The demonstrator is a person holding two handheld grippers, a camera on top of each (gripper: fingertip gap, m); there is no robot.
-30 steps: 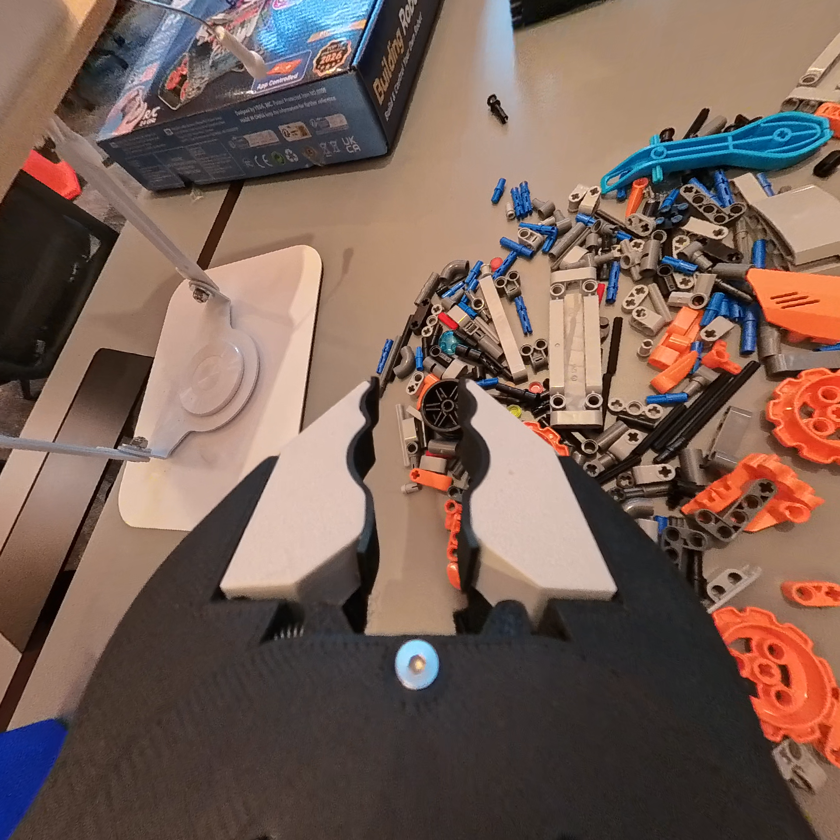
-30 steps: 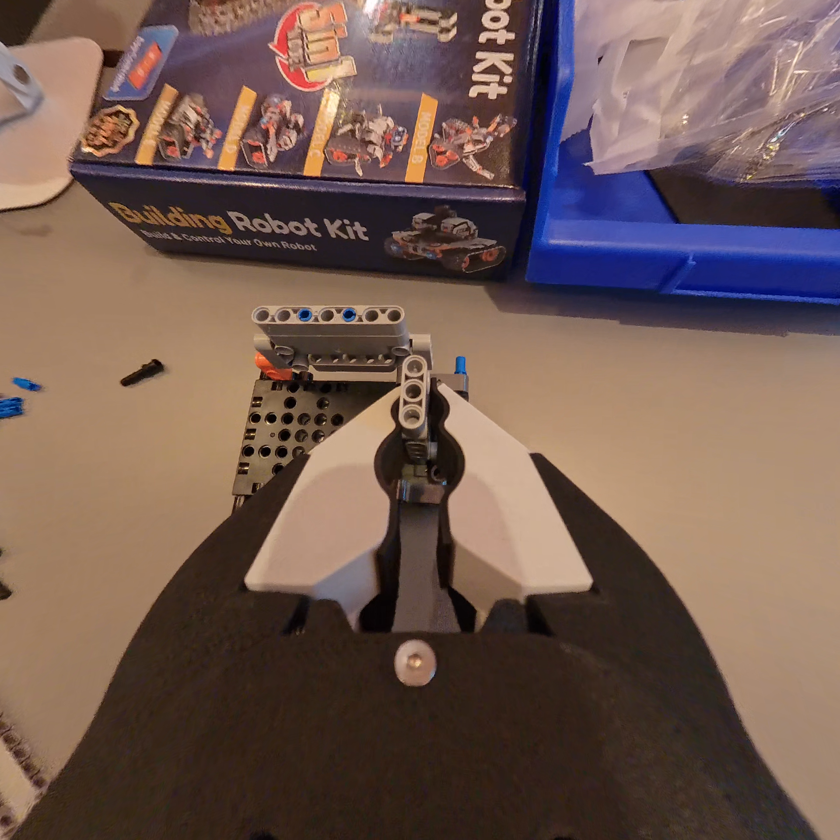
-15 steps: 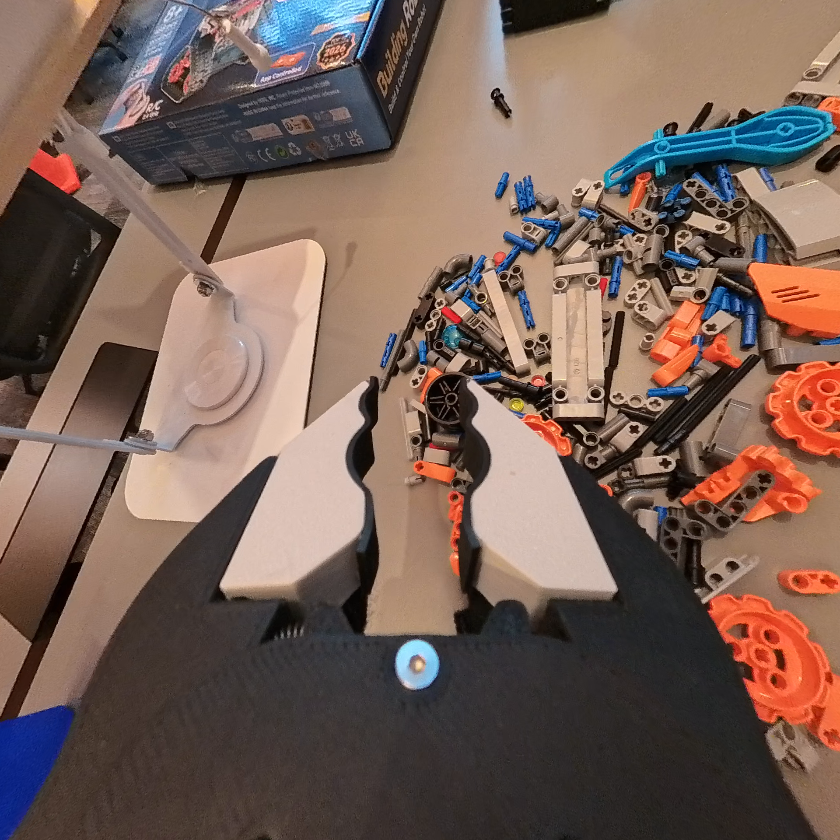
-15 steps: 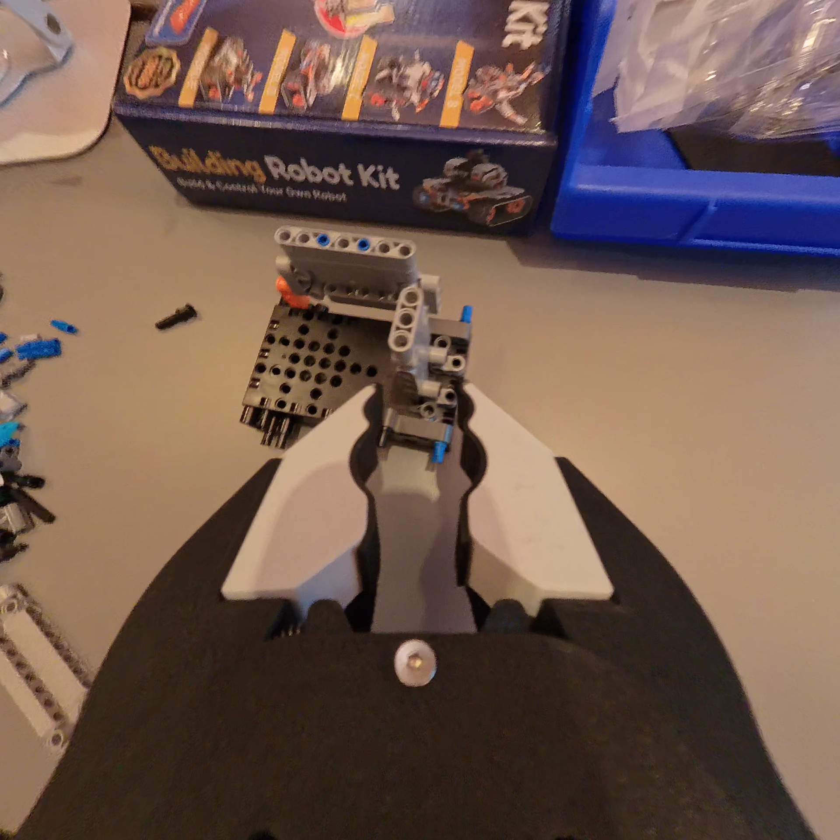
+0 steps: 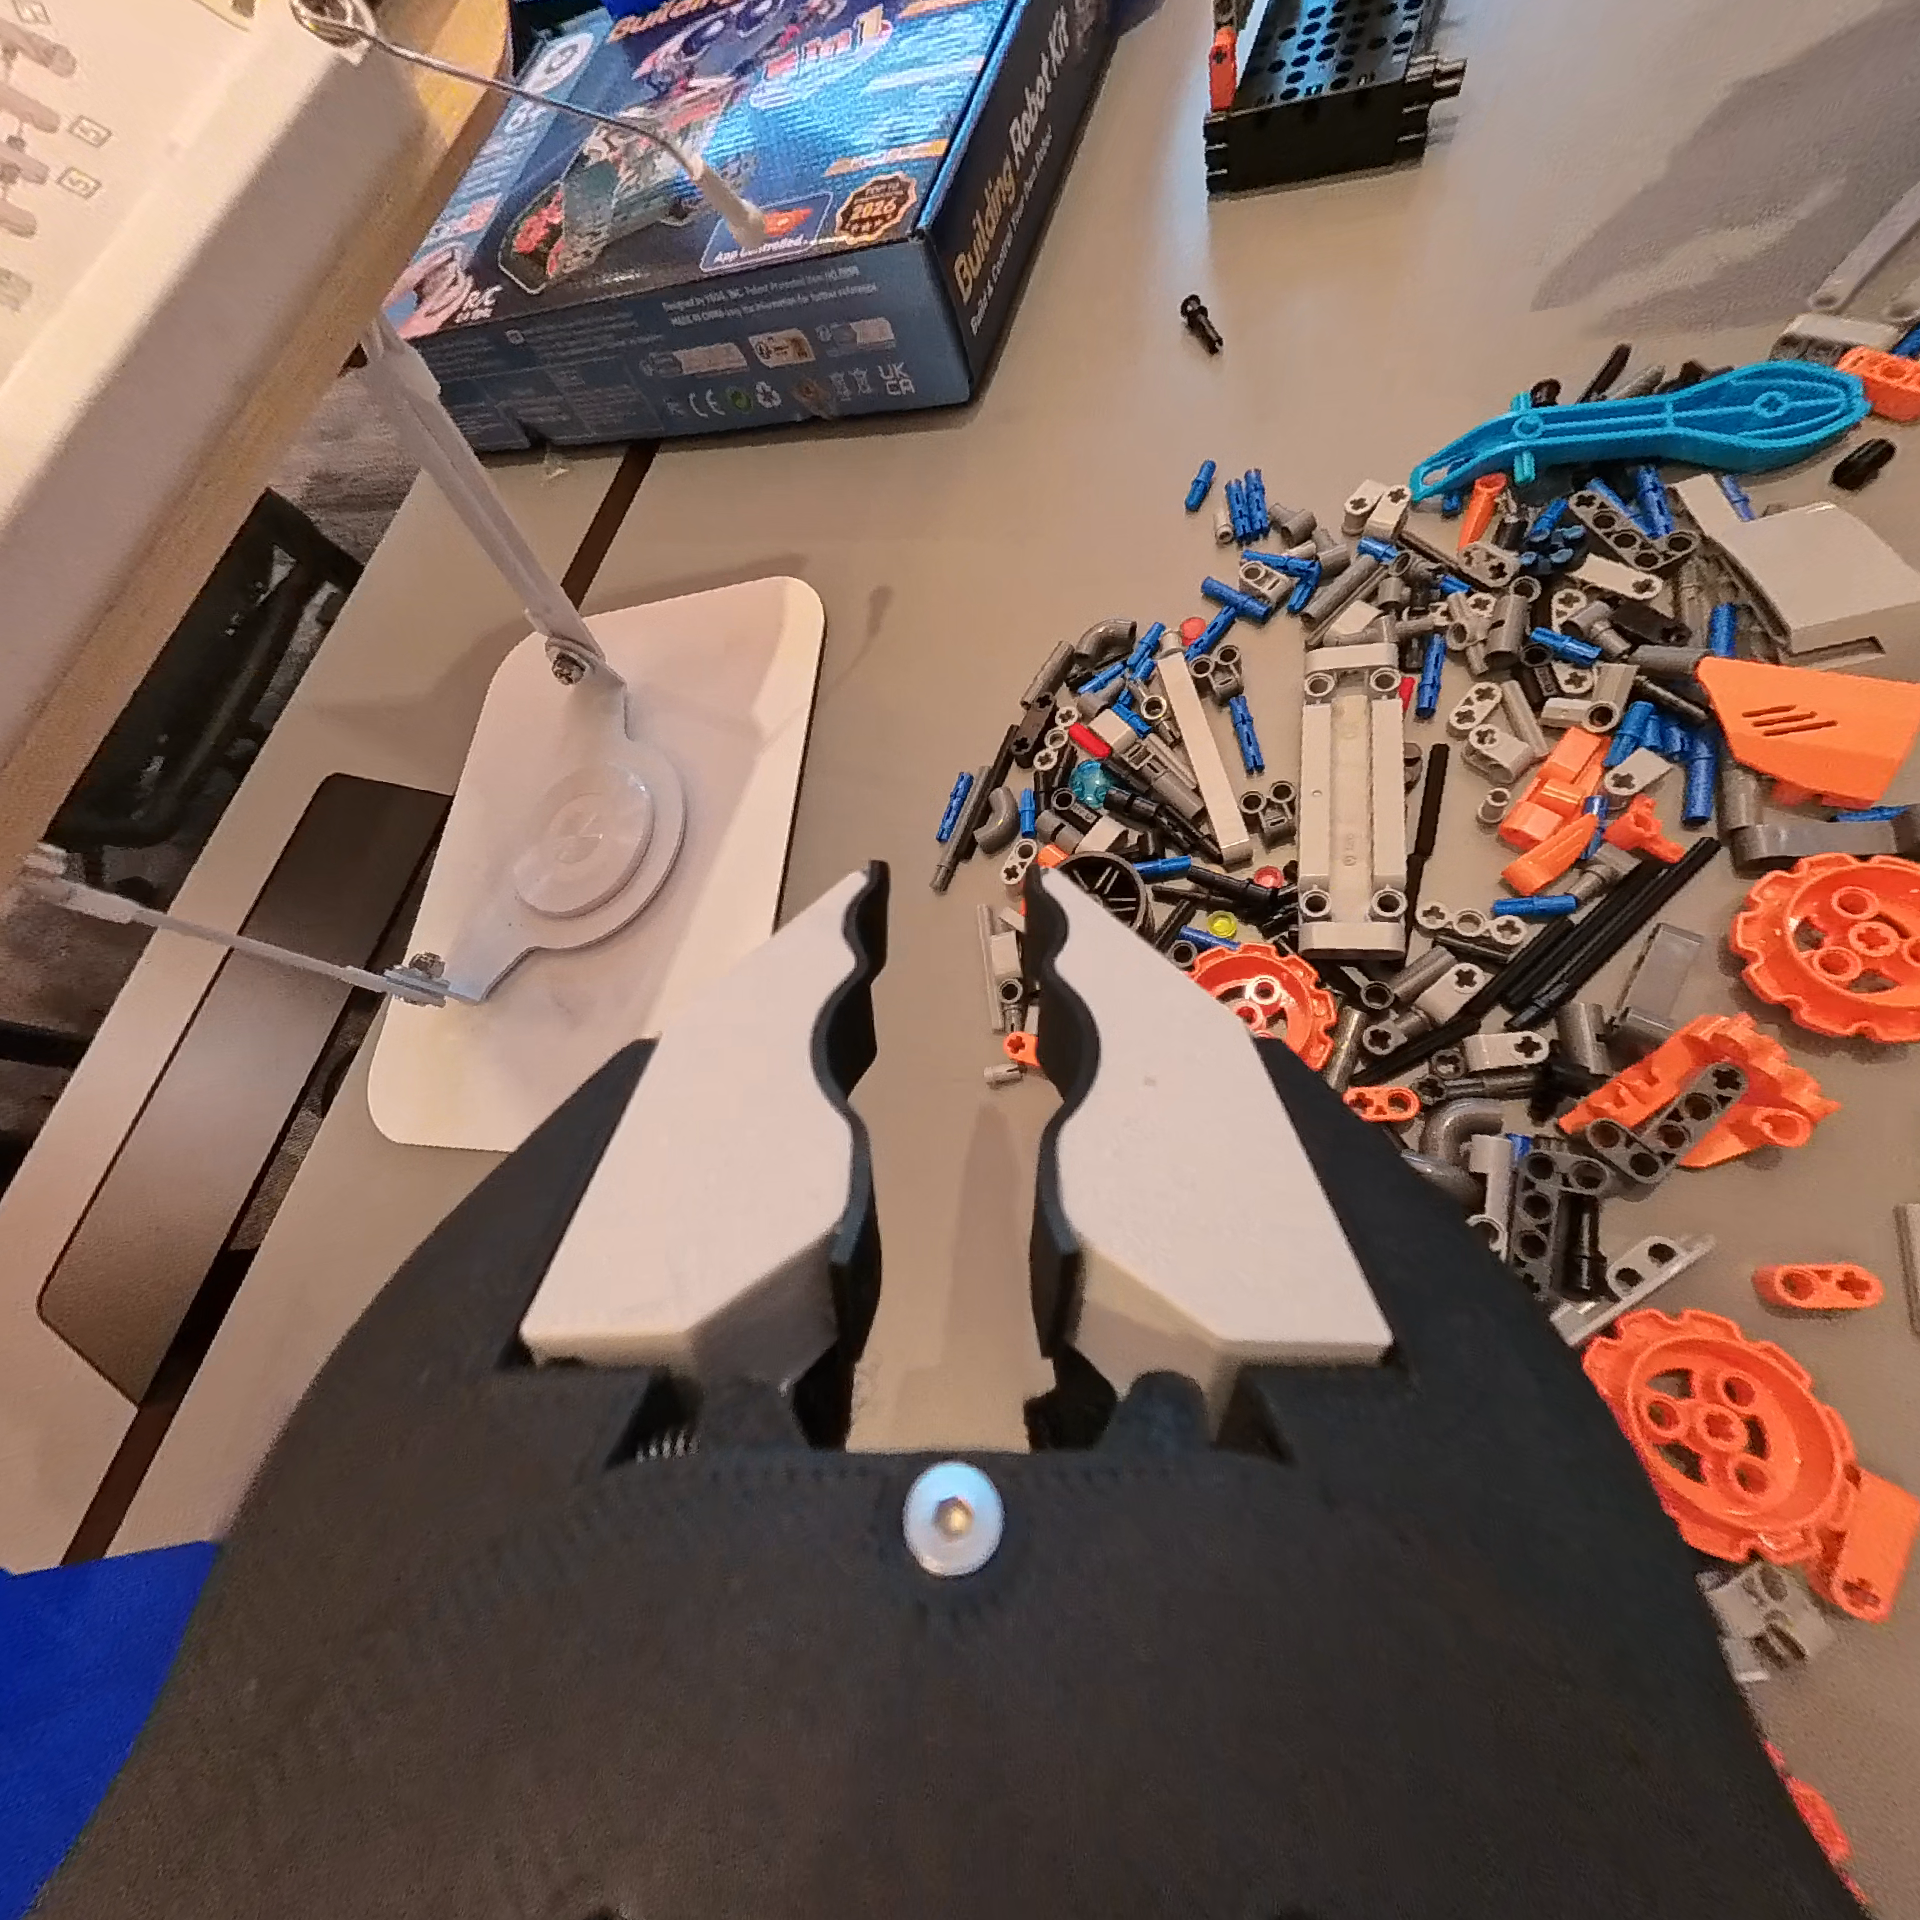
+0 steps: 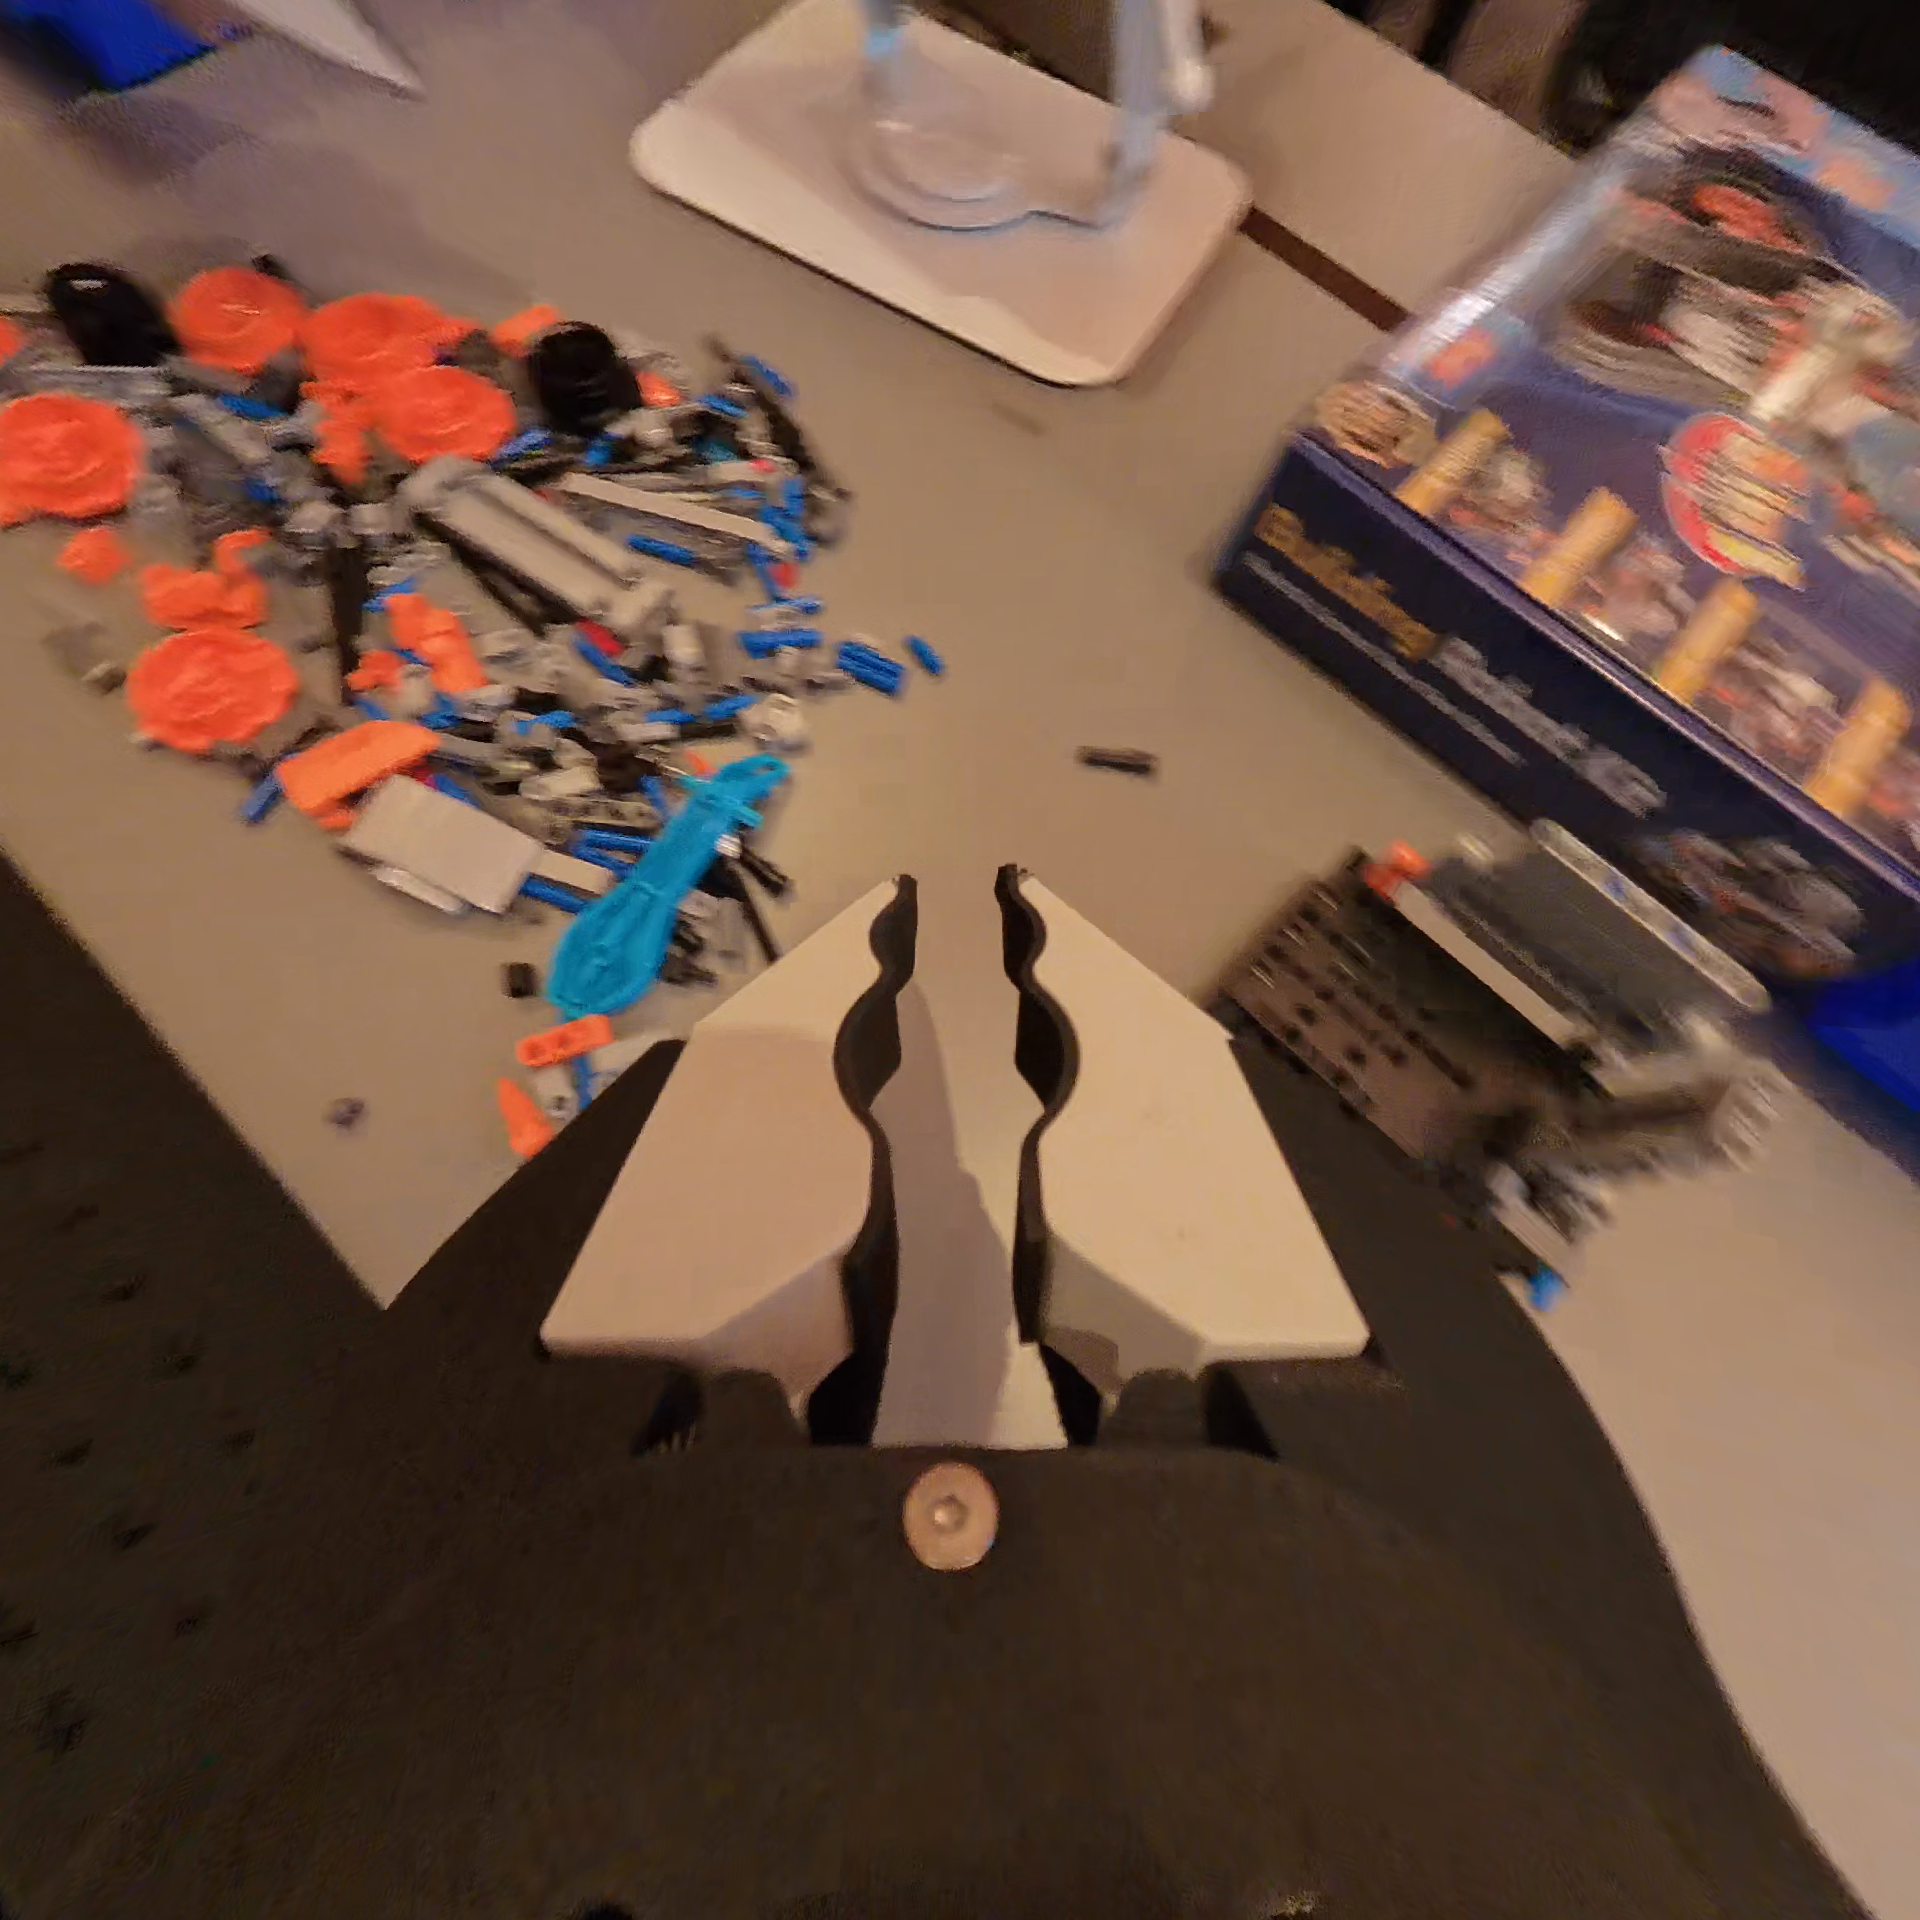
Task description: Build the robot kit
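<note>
My left gripper [image 5: 956,883] is open and empty, held above the grey table at the left edge of a pile of loose building pieces [image 5: 1455,810]. A small black spoked wheel [image 5: 1107,883] lies just right of its tips. My right gripper [image 6: 956,883] is open and empty, over bare table between the pile [image 6: 468,582] and a partly built model on a black perforated plate [image 6: 1455,1029], which lies to its right. The right wrist view is blurred. A turquoise tool-shaped piece [image 6: 665,894] lies left of the right gripper's tips.
A dark blue kit box [image 5: 748,229] stands at the back, also in the right wrist view [image 6: 1621,582]. A white stand base [image 5: 603,852] with thin metal arms sits left of the pile. Orange toothed wheels [image 5: 1714,1444] lie at the pile's right. A lone black pin [image 5: 1202,322] lies apart. My hands' fingertips stand some 25 centimeters from each other.
The right gripper opened, let go of the grey beam on the model, pulled back and swung left toward the pile. The left gripper drew back slightly from the black wheel.
</note>
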